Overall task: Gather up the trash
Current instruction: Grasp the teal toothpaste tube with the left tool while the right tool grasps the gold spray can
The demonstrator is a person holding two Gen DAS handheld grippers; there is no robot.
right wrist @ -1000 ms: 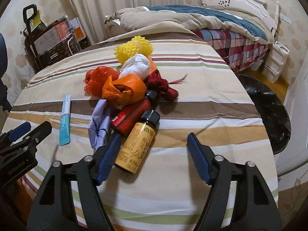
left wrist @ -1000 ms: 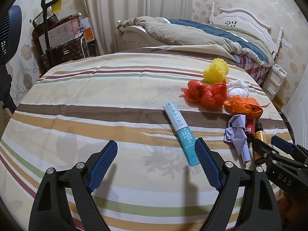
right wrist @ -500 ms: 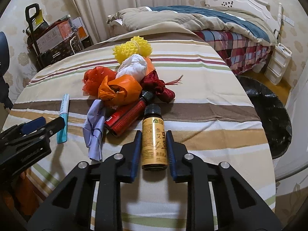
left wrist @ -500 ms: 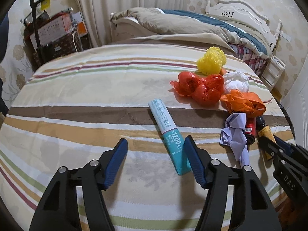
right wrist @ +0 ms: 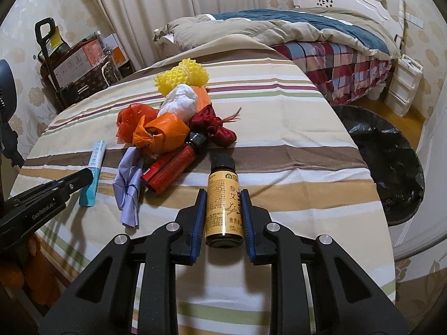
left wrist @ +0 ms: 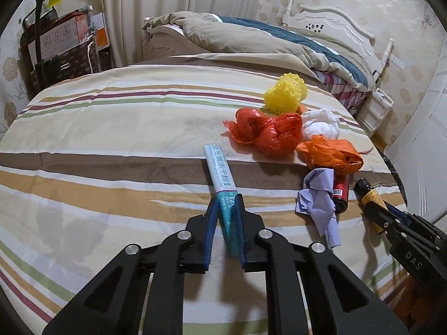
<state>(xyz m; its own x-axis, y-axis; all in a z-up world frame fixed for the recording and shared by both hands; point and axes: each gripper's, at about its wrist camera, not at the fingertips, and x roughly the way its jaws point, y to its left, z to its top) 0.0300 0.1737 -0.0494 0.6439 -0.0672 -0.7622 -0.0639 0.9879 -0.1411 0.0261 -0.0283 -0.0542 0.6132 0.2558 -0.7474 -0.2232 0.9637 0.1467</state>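
Two grasps were made; the left tool (left wrist: 225, 217) clamped the teal tube (left wrist: 222, 187), the right tool (right wrist: 223, 209) the amber bottle (right wrist: 223, 203); next, lifting toward the bin (right wrist: 391, 167) at three o'clock.

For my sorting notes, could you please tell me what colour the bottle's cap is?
Black, on the amber bottle; clearest in the right wrist view.

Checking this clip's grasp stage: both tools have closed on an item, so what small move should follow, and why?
Probably lift both. The left tool grips the tube, the right tool grips the bottle, both low over the striped cloth; the bin stands right.
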